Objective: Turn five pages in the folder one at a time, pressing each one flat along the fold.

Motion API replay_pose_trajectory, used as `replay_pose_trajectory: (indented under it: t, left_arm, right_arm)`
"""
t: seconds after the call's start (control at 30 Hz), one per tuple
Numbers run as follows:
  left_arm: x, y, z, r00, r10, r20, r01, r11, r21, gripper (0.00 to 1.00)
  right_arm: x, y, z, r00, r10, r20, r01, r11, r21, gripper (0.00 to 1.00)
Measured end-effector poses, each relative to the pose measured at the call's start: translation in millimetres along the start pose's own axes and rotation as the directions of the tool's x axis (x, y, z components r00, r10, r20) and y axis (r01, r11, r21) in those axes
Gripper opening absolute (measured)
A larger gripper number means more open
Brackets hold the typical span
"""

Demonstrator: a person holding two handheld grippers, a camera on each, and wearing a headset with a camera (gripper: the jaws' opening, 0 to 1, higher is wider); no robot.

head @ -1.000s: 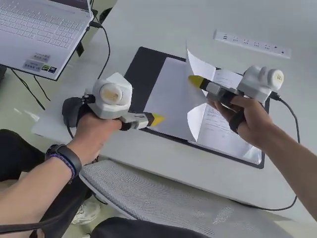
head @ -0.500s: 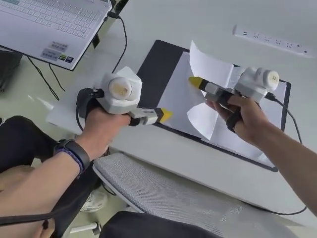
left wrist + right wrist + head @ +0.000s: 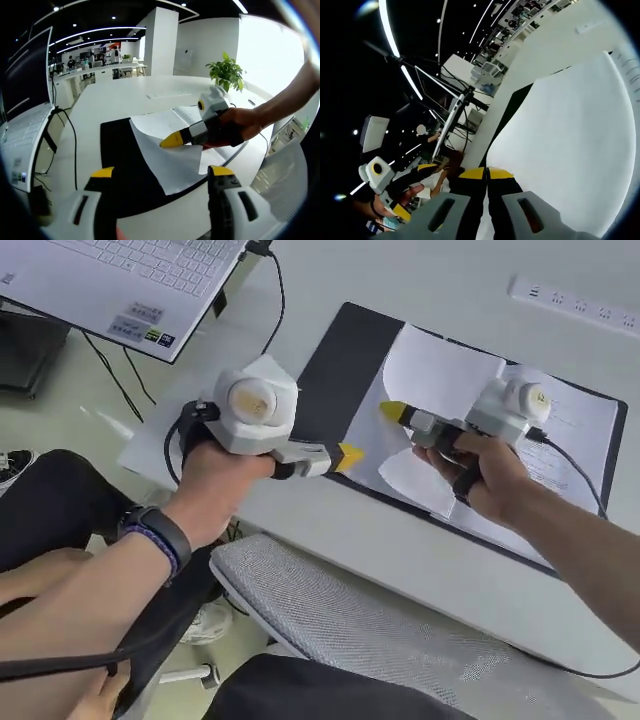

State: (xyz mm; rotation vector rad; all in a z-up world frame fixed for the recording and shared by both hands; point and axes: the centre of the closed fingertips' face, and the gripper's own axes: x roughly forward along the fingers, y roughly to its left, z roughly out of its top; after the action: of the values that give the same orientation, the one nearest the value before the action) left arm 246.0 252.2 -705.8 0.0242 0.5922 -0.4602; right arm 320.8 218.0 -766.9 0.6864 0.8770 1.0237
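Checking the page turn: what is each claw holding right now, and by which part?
Right claw pinches the page at its free edge; left claw is open, empty.

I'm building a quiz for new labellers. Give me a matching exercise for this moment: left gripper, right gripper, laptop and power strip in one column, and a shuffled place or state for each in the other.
1. left gripper
2. right gripper
3. laptop
4. power strip

A. on the table, top right of the head view
B. shut on the lifted page
C. open, holding nothing
D. on the table, top left of the head view

Pairs: 1-C, 2-B, 3-D, 4-A
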Motion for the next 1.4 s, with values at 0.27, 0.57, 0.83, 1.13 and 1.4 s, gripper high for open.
replay_pose_trajectory:
  t: [0.27, 0.57, 0.83, 1.13, 1.4]
  left_arm:
    - [-1.7, 1.4, 1.1, 1.0, -0.003, 0.004, 0.003, 1.0, -0.016, 0.73]
    - [-4.1, 5.2, -2.8, 1.0, 0.006, -0.003, -0.006, 1.0, -0.024, 0.72]
    - [-3.5, 4.1, -6.2, 0.9999, 0.003, -0.011, -0.003, 1.0, -0.026, 0.72]
    - [0.3, -1.2, -4.0, 0.9999, -0.007, -0.011, 0.007, 1.0, -0.018, 0.72]
    - [1.2, -4.2, -5.0, 0.9997, -0.016, -0.016, 0.016, 1.0, -0.018, 0.72]
  right_arm:
    - [13.0, -26.6, -9.9, 0.9989, -0.038, -0.027, 0.039, 0.998, 0.04, 0.0]
    - [20.2, -42.2, -24.3, 0.996, -0.08, -0.04, 0.084, 0.992, 0.09, 0.0]
    - [19.9, -43.0, -22.8, 0.9968, -0.074, -0.029, 0.077, 0.991, 0.109, 0.0]
    - [18.6, -38.6, -24.6, 0.9966, -0.079, -0.022, 0.081, 0.99, 0.119, 0.0]
    - [18.5, -36.5, -25.7, 0.9964, -0.082, -0.023, 0.084, 0.992, 0.096, 0.01]
